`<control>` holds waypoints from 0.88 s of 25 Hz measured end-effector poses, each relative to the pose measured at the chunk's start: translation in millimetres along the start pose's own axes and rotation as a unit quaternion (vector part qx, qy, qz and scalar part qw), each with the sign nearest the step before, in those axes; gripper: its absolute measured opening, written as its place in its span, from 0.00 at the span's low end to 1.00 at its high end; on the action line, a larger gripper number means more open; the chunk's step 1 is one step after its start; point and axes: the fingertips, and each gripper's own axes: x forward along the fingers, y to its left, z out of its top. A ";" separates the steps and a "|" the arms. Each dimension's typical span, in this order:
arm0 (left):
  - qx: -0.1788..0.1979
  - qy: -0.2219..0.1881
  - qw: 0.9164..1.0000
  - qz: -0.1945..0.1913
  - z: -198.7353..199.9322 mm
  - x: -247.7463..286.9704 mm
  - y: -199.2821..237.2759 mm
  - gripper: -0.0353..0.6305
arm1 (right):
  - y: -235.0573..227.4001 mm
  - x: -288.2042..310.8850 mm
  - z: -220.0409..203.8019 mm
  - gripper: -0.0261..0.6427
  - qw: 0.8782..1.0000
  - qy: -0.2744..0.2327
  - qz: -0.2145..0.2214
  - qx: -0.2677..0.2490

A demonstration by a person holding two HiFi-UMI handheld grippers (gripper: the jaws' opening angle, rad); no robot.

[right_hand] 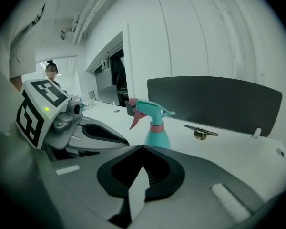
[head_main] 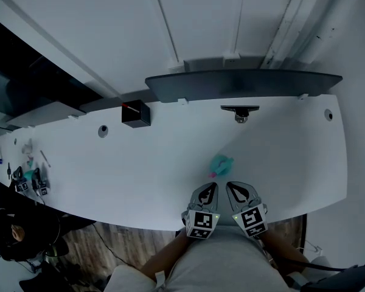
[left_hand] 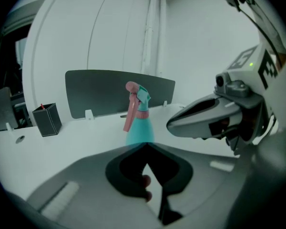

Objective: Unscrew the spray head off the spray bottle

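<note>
White worktop (head_main: 140, 175), mostly bare. A dark screen (head_main: 243, 84) runs along the far edge, with a black box (head_main: 135, 113) at the screen's left end.

Left gripper (head_main: 210, 188) and right gripper (head_main: 232, 188) sit side by side over the front edge, right of middle, tips angled down at the worktop. Both have jaws fully together with nothing between them. Each gripper's own view shows the jaw tips meeting, with the bottle standing beyond them.

Bottle (head_main: 220, 163): teal, upright, near the front edge. It's just ahead of the two tips and roughly centred between them. Apart from both, no contact.

Head (right_hand: 150, 109): on the bottle. Teal nozzle, pink trigger, pink collar (right_hand: 156, 126) at the neck. The collar looks seated square. The picture is dim and the thread is hidden, though, so I can't rule out that it's slightly backed off.

Progress: effectively zero. Neither gripper holds anything, and the head doesn't look turned.

Left to do:
- open both grippers
- clamp the body with one to hold it steady
- take the collar or head with the other
- unscrew and lift the head clear

I read this as the approach stage.
</note>
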 end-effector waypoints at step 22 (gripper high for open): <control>-0.011 0.007 1.000 0.007 -7.9 8.8 13.2 0.06 | -8.2 20.2 -7.1 0.45 0.999 0.034 -0.005 -0.002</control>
